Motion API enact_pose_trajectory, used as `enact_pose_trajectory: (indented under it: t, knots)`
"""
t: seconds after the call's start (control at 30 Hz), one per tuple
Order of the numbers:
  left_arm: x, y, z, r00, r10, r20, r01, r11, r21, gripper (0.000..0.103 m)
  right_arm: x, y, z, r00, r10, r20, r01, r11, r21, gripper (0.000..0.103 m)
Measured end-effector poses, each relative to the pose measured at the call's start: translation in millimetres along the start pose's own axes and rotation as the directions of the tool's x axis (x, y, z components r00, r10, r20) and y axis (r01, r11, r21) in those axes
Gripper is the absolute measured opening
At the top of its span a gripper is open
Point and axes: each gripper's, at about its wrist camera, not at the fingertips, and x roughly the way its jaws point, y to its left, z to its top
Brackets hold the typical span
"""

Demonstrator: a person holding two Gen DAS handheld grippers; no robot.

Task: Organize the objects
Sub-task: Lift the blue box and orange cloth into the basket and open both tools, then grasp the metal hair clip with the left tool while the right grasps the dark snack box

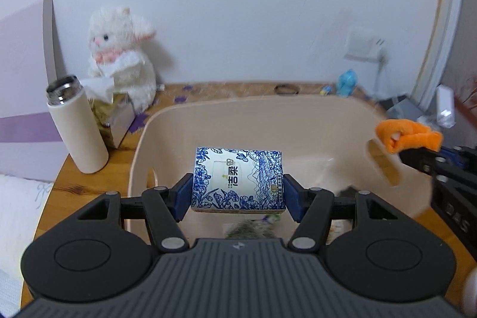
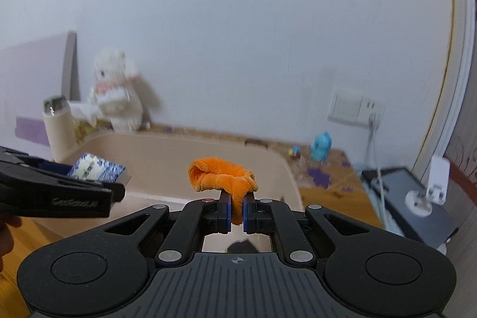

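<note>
The left hand-held gripper (image 1: 237, 192) is clamped on a blue-and-white tissue pack (image 1: 237, 179), its pads pressing the pack's two short ends and holding it in the air above the open beige bin (image 1: 298, 112) that lies directly ahead of and below it. The right hand-held gripper (image 2: 237, 210) is pinched together on a hanging corner of an orange cloth (image 2: 222, 178), whose rolled bulk sits above its fingertips, also over the bin.

The main risk appears to be the cloth: only a thin fold is caught between the pads, so a quick swing could let it slide free and land on the bin's rim or on the desk (image 1: 86, 187) to the side of the gripper instead of inside. The tissue pack is soft, so a squeeze at the ends may buckle it and let it tip or drop early. Both grippers hang close together over the same bin, the right one just to the right of the left, so lowering at once could knock them against each other. A white flask (image 1: 76, 124) stands to the left of the left gripper, beside the bin, with a plush rabbit (image 1: 122, 55) behind it; a wide leftward sweep could topple the flask.
</note>
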Motion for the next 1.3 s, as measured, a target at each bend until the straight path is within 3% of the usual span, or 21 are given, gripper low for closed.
enact_pose_trajectory:
  t: [0.23, 0.37, 0.43, 0.47, 0.53, 0.63, 1.0, 1.3]
  knots:
    - [44.3, -7.3, -6.8, 0.995, 0.013, -0.102, -0.007, 0.999, 0.054, 0.064, 35.0, 3.6, -13.2, 0.993, 0.001, -0.114, -0.004, 0.999, -0.033, 0.007]
    - [47.0, -9.1, -9.3, 0.994, 0.013, -0.111, -0.004, 0.997, 0.074, 0.065, 42.0, 4.7, -15.3, 0.989, 0.008, -0.145, -0.012, 1.000, -0.029, 0.011]
    - [46.6, -7.6, -9.5, 0.992, -0.006, -0.127, 0.014, 0.998, 0.060, 0.065, 43.5, 2.4, -15.4, 0.987, 0.018, -0.158, -0.020, 1.000, -0.011, 0.028]
    - [45.3, -6.7, -8.8, 0.992, -0.014, -0.128, 0.021, 0.999, 0.049, 0.065, 42.6, 1.9, -16.0, 0.987, 0.023, -0.158, -0.024, 1.000, -0.004, 0.032]
    - [39.9, -4.9, -8.2, 0.993, -0.022, -0.118, 0.026, 0.999, 0.035, 0.067, 37.4, 0.7, -17.0, 0.988, 0.023, -0.153, -0.022, 1.000, 0.012, 0.054]
    - [26.3, -1.3, -5.5, 0.996, -0.022, -0.082, 0.023, 1.000, 0.014, 0.083, 27.2, -3.6, -16.3, 0.991, 0.030, -0.127, -0.026, 0.999, 0.031, 0.071]
    - [-34.8, 1.2, -11.6, 1.000, -0.006, 0.011, 0.006, 0.999, 0.039, 0.091, -27.1, -9.6, -18.2, 0.999, 0.009, -0.045, -0.007, 0.999, 0.046, 0.088]
    - [-71.2, 9.2, -31.6, 0.999, -0.014, 0.030, 0.014, 1.000, 0.010, 0.091, -60.6, 3.3, -38.7, 0.999, 0.013, -0.031, -0.013, 1.000, 0.011, 0.092]
